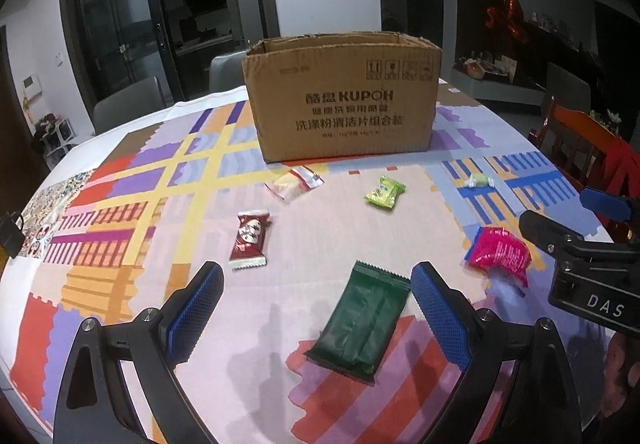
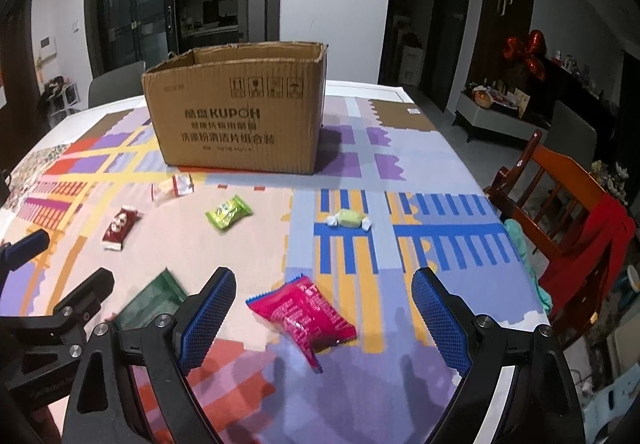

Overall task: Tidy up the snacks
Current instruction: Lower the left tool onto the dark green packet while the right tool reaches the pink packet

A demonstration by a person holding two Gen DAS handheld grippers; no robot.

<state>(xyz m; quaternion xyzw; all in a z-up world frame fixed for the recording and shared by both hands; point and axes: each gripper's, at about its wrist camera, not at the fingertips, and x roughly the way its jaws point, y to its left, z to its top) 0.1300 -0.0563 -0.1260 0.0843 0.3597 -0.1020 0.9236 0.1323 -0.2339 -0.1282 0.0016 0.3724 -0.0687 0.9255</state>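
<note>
- The snacks lie loose on the patterned tablecloth (image 1: 132, 180), near side of my cardboard box (image 1: 340, 100), which reads "KUPOH".
- My left gripper (image 1: 318, 284) gapes wide over the dark green packet (image 1: 362, 324), gripping nothing.
- My right gripper (image 2: 324, 292) stands equally wide around the pink packet (image 2: 306, 314), pads clear.
- "DAS" shows only from the left wrist; the wooden chair's (image 2: 560, 204) red cloth is clearer from the right.
</note>
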